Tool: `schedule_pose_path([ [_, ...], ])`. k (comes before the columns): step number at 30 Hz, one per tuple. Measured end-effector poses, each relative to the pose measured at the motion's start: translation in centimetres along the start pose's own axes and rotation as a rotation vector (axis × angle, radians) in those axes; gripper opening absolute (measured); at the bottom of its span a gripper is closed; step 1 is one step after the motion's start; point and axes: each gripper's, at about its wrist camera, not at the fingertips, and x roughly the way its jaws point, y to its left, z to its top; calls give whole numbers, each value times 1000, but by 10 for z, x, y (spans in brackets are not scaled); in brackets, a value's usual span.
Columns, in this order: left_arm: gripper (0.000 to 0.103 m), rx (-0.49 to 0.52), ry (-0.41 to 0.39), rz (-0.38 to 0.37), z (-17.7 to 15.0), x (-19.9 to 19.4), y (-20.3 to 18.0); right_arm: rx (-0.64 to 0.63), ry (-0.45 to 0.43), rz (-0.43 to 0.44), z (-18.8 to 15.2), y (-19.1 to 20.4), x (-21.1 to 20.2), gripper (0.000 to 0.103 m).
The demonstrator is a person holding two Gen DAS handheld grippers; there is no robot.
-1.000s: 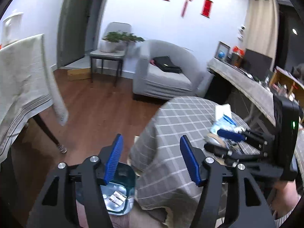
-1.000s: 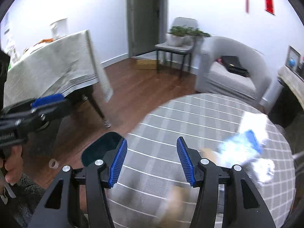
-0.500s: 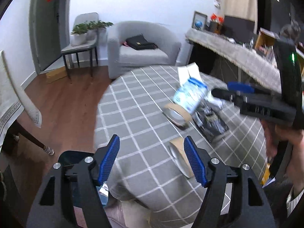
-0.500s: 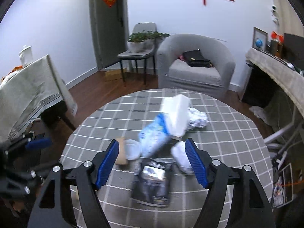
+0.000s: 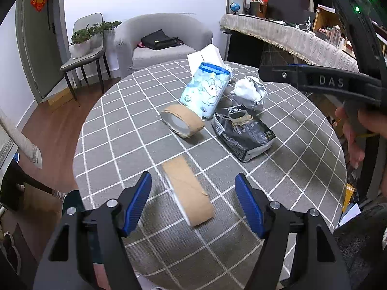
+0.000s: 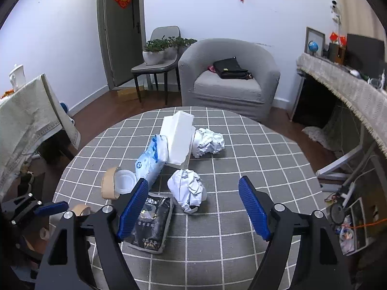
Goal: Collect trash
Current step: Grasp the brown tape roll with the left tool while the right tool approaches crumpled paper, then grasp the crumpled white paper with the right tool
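Trash lies on a round table with a grey checked cloth (image 5: 135, 130). In the left wrist view a brown tape roll (image 5: 187, 194) stands just ahead of my open, empty left gripper (image 5: 193, 200). A second tape roll (image 5: 182, 123), a blue tissue pack (image 5: 205, 91), a black pouch (image 5: 244, 133) and crumpled paper (image 5: 249, 91) lie beyond. In the right wrist view my right gripper (image 6: 193, 207) is open and empty above the black pouch (image 6: 150, 224) and a crumpled paper ball (image 6: 187, 189). A white box (image 6: 179, 140) and another paper ball (image 6: 208, 142) lie farther back.
A dark bin rim (image 5: 72, 200) shows below the table's left edge. A grey armchair (image 6: 229, 77) and a chair with plants (image 6: 157, 55) stand beyond the table. A cloth-covered table (image 6: 26, 113) is at the left, a long counter (image 6: 346, 84) at the right.
Both grippers have swung from the bin and floor side to face the table top. The left gripper now has the nearest tape roll between its open fingers' line.
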Motion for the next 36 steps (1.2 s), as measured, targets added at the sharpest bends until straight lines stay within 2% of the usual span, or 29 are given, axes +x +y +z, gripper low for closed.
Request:
schedule_pose_path([
  [1,71,0,8,10,0,3,-1,6,4,6,-1,-1,1,78],
  [3,60,-6,21,17,0,8,-3,8,19,19,-2,-3,5,78],
  [7,48,-34,61,40,-1,18,1,10,49,64,-4,-6,16,78],
  [9,34,-43,58,58,0,20,3,10,54,81,-3,-7,19,76],
  [10,30,-55,57,57,1,20,5,3,61,79,-2,-7,21,74],
  [11,24,-61,54,56,0,19,8,-2,69,80,-3,-6,23,70],
  [15,24,-70,36,50,-1,19,14,1,93,99,-2,-6,27,63],
  [18,24,-39,12,65,-7,16,14,16,107,116,1,-7,32,58],
  [20,24,-31,29,73,-8,12,12,10,123,133,0,-5,35,56],
  [24,24,16,14,86,-5,4,4,-17,151,125,-4,-7,39,52],
  [28,24,-27,12,74,-4,1,11,0,166,125,-2,-11,46,50],
  [31,24,-22,-6,80,-4,-3,17,11,181,123,0,-8,53,48],
  [33,24,-32,-13,70,-3,-6,29,0,198,110,0,-3,61,43],
  [36,24,-49,-42,69,-1,-15,48,-25,183,88,1,5,61,40],
])
